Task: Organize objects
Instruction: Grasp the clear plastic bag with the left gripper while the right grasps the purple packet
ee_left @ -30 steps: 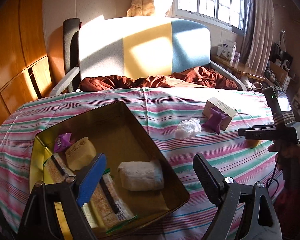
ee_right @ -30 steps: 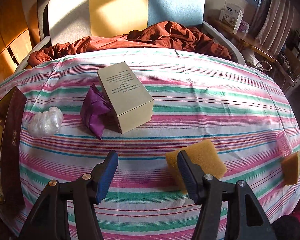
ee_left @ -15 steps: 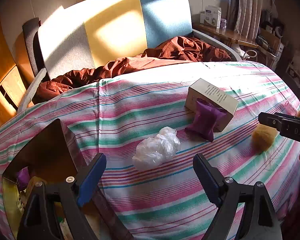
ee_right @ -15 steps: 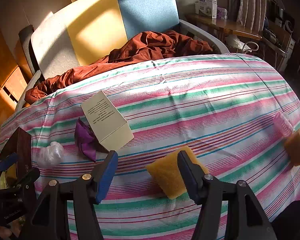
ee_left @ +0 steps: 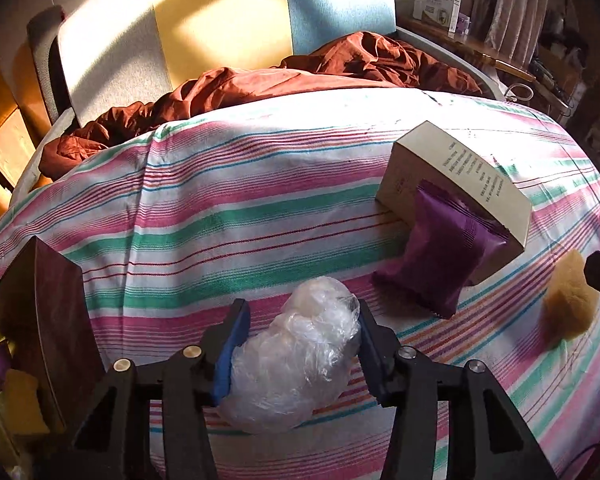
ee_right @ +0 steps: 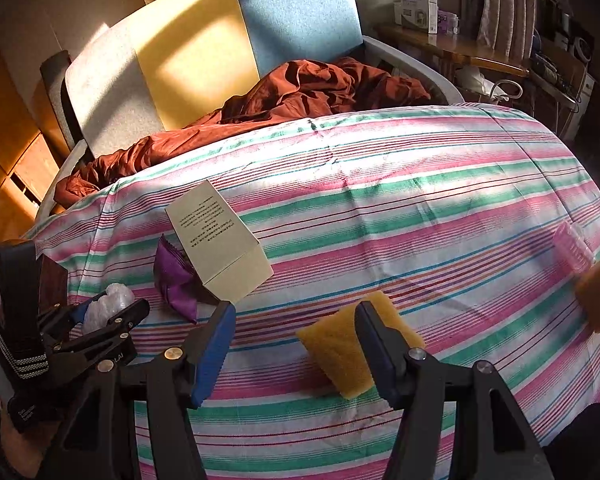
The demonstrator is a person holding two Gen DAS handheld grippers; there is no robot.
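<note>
- The jaws of the left gripper (ee_left: 298, 350) are closing around the clear plastic bundle (ee_left: 296, 364), which lies between them on the striped bed cover (ee_left: 260, 208), long axis along the fingers.
- The right gripper (ee_right: 296, 346) is held open and empty, the yellow sponge (ee_right: 340, 344) partly between its jaws.
- The box (ee_left: 52, 304) waits just left.

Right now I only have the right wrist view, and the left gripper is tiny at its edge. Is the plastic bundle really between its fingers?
Observer: Yes. In the left wrist view the clear plastic bundle fills the gap of the left gripper. Its jaws are closing and both pads touch the bundle.
Operator: Is the purple packet clear of the box?
Observer: No. The purple packet leans against the side of the cardboard box.
Operator: Anything in the tin?
Observer: Inside the tin, something purple and something yellow show.
</note>
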